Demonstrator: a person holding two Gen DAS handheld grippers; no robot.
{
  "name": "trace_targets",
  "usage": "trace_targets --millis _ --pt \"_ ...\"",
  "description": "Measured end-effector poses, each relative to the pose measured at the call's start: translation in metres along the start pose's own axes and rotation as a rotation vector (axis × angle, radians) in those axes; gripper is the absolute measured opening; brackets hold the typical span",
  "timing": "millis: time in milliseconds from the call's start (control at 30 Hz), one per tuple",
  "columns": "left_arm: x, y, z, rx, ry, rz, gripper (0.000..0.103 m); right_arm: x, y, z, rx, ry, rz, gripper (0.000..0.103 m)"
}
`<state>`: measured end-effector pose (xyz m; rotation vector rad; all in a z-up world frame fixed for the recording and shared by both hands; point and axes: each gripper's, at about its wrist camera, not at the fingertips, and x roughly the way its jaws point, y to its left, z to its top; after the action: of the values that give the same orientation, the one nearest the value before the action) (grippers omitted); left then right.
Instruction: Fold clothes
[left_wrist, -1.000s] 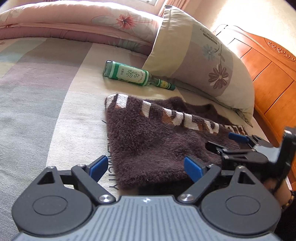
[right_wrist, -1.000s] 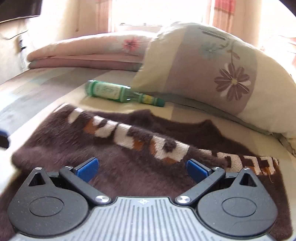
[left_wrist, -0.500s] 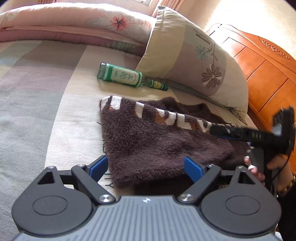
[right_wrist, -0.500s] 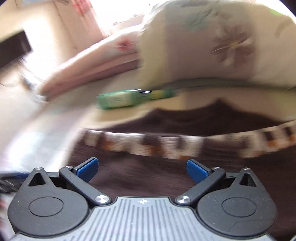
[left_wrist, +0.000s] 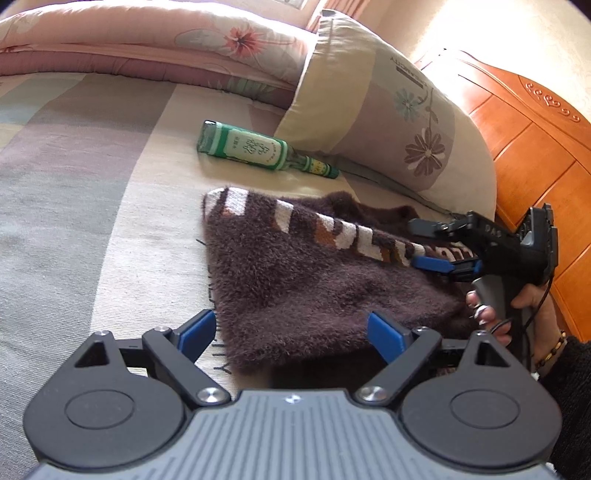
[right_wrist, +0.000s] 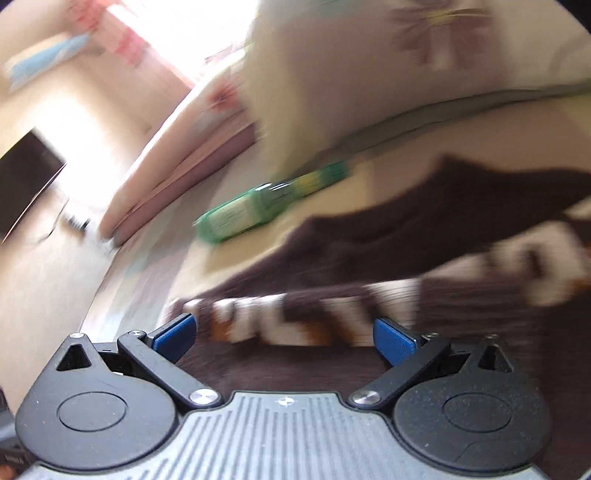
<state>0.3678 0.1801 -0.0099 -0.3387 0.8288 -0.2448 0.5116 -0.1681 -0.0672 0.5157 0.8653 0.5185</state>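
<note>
Brown fuzzy sweater (left_wrist: 314, 288) between wide-spread left claw (left_wrist: 291, 332) fingers

left gripper (left_wrist: 291, 332): black linkages, blue pads, silver screws, ribbed grey body
right gripper (right_wrist: 284, 334): same
hand (left_wrist: 517, 314): bead bracelet, dark sleeve at 4 o'clock

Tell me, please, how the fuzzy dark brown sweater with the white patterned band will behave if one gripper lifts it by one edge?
The fuzzy dark brown sweater with the white patterned band probably goes floppy: it already lies in soft folds on the striped bed sheet. Its thick pile suggests a secure, non-slippery grip. Lifted by one edge, the rest would likely hang and drag.
</note>
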Motion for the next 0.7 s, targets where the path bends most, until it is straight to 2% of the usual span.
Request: trace_targets --millis 133,200,267,333,467,600,700 --pt "0.002 -0.007 -0.002 0.020 0.018 -0.018 0.089 -0.022 -0.011 0.000 0.047 -0.035 -0.043 0.103" --pt "0.003 -0.011 -0.002 0.032 0.018 -0.017 0.089 -0.027 -0.005 -0.005 0.046 -0.023 0.008 0.103" --pt "0.003 -0.015 -0.003 0.045 0.018 -0.017 0.089 -0.027 0.002 -0.013 0.037 0.013 0.096 0.103" --pt "0.003 -0.016 -0.003 0.049 0.020 -0.010 0.089 -0.021 0.009 -0.025 0.010 0.082 0.107 0.103" --pt "-0.002 -0.016 -0.002 0.056 0.020 -0.002 0.089 -0.015 0.024 -0.040 -0.141 0.112 -0.059 0.103" --pt "-0.015 -0.014 0.001 0.053 -0.007 -0.037 0.089 -0.013 0.059 -0.035 -0.232 0.040 -0.239 0.103" --pt "-0.023 -0.015 0.002 0.058 -0.026 -0.047 0.089 0.007 0.082 -0.033 -0.297 -0.001 -0.403 0.103"
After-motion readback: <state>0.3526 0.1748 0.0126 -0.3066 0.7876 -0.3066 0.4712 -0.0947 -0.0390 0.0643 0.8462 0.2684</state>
